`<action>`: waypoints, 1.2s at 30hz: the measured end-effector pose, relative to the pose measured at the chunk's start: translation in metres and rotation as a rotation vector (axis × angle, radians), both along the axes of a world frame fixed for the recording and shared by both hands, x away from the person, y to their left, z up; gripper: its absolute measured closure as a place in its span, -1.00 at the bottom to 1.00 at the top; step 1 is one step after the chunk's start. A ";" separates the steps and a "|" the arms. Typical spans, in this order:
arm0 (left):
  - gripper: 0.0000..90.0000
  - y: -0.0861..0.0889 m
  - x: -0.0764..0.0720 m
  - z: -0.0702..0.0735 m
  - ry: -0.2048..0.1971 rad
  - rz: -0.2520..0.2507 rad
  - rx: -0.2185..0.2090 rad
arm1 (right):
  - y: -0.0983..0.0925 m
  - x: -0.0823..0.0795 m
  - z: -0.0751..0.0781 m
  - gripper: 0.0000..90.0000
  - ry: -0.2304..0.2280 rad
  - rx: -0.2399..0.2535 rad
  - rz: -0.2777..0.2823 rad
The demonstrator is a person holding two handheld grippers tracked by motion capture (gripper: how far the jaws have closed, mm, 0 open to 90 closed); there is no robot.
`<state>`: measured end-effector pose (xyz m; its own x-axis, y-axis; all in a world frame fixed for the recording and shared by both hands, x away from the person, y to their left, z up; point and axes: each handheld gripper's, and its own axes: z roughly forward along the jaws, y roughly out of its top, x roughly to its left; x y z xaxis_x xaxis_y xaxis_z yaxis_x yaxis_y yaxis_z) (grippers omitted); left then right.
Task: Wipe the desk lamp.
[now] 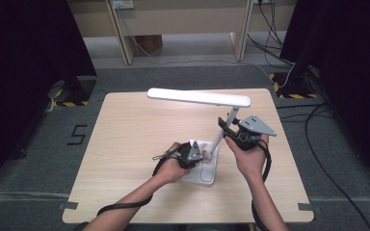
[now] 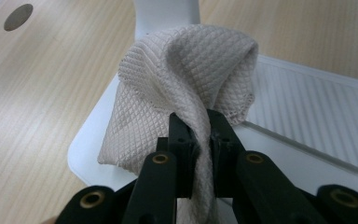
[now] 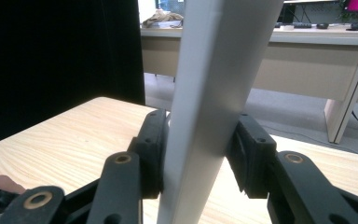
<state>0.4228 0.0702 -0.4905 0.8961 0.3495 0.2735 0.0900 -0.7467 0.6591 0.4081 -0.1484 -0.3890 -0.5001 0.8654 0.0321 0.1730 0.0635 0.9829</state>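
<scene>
Wiping the lamp base while bracing its arm

The left claw (image 2: 198, 126) pinches a cloth (image 2: 182, 84) against the lamp base (image 2: 307, 116) just ahead; the right claw (image 3: 198, 154) clamps the lamp arm (image 3: 214, 93). Pushing hard could slide the lamp across the tabletop (image 1: 125, 134), or tug the cloth loose.

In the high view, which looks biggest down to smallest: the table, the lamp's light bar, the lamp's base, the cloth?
1. Table
2. Light bar
3. Base, partly hidden by the left hand-held gripper
4. Cloth, a small bunch in that gripper
</scene>
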 end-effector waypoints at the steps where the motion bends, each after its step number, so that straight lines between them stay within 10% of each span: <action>1: 0.82 0.000 -0.001 0.000 0.003 -0.005 0.002 | 0.000 0.000 0.000 0.32 -0.002 -0.002 0.000; 30: 0.84 0.011 -0.057 0.017 0.191 -0.245 0.022 | 0.000 -0.001 0.000 0.32 0.005 -0.011 0.000; 36: 0.84 0.024 -0.048 0.032 0.160 -0.160 -0.033 | 0.000 -0.001 0.000 0.32 0.004 -0.013 0.000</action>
<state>0.3752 0.0947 -0.4583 0.9719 0.2060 0.1140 0.0778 -0.7378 0.6705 0.4075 -0.1489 -0.3886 -0.4998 0.8659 0.0229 0.1764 0.0759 0.9814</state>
